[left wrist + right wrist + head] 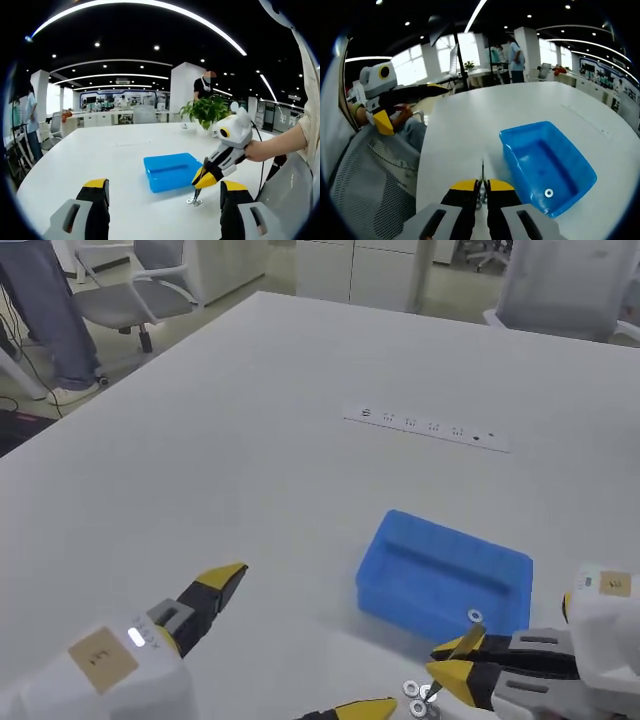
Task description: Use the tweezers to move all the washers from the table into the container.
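Observation:
A blue container sits on the white table with one washer lying inside it. My right gripper is shut on thin tweezers, just in front of the container. The tweezer tips point down at a small cluster of washers on the table. My left gripper stands open to the left, with nothing between its jaws. The right gripper also appears in the left gripper view, above the cluster.
A power strip lies flat on the table beyond the container. Office chairs and a standing person are past the far left edge. A potted plant stands at the far end of the table.

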